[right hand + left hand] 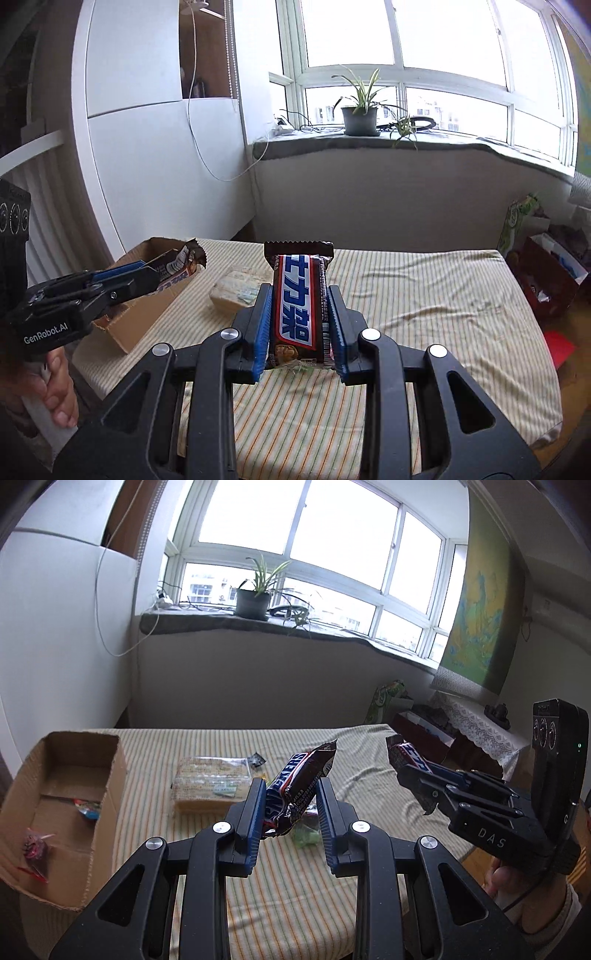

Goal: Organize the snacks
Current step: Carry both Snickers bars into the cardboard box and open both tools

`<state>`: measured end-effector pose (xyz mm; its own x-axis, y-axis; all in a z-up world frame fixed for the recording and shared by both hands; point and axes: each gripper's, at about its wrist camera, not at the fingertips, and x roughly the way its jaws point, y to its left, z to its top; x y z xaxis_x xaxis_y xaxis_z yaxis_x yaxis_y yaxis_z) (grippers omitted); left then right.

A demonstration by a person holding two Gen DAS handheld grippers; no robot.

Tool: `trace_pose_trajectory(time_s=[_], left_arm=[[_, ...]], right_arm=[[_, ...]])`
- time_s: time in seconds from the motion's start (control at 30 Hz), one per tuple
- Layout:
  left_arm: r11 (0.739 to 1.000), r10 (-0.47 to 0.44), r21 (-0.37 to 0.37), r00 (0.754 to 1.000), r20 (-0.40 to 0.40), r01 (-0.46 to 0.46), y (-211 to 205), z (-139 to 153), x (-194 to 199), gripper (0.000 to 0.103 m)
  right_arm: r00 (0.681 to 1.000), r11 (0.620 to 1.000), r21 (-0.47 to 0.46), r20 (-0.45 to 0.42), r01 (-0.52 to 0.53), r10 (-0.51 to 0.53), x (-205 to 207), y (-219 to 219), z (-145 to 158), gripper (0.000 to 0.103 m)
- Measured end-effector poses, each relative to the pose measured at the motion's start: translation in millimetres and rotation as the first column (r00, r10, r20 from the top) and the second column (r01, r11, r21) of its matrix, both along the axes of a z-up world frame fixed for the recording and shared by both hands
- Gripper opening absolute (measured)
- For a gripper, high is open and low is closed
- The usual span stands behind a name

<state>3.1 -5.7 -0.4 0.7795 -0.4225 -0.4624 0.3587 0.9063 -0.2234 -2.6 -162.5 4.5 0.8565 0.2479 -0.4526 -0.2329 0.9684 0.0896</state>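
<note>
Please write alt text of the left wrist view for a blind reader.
The left tongs grip a Snickers bar above a striped tablecloth. At right, the right tongs hold a second bar; at left stands an open cardboard box.

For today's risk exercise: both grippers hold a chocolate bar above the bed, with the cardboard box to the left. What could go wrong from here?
1. The left gripper pinches its chocolate bar askew, wrapper crumpled; it might slip out on the way.
2. The cardboard box is narrow with tall walls; two grippers going in together could collide or snag a flap.
3. The right gripper grips its bar low, leaving it top-heavy; it may tip.
</note>
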Motion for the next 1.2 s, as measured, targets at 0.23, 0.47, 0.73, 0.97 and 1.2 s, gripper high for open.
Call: trace_pose_trajectory(time_s=[0.23, 0.47, 0.73, 0.97, 1.2], left_arm=[[0.999, 0.021, -0.027, 1.0, 0.018, -0.02, 20.1, 1.9, -1.5, 0.026], [0.994, 0.099, -0.055, 0.995, 0.007, -0.099, 61.6, -9.5, -2.6, 0.026], [0.955, 0.292, -0.047, 0.956, -0.016, -0.292, 142.2, -27.9, -9.6, 0.026], [0.898, 0.437, -0.027, 0.898, -0.039, -0.438, 202.9, -37.1, -21.2, 0.026], [0.896, 0.442, -0.026, 0.896, -0.036, -0.443, 216.5, -38.8, -17.5, 0.026]], right_arm=[[0.999, 0.999, -0.035, -0.016, -0.033, 0.032, 7.3, 27.0, 4.5, 0.029], [0.991, 0.989, -0.075, -0.046, -0.128, 0.125, 22.3, 83.3, -0.6, 0.029], [0.944, 0.939, -0.103, -0.086, -0.327, 0.319, 45.0, 189.0, -12.0, 0.029], [0.891, 0.885, -0.107, -0.08, -0.453, 0.446, 48.3, 262.4, -15.6, 0.029], [0.885, 0.878, -0.111, -0.083, -0.465, 0.458, 56.7, 272.2, -19.4, 0.029]])
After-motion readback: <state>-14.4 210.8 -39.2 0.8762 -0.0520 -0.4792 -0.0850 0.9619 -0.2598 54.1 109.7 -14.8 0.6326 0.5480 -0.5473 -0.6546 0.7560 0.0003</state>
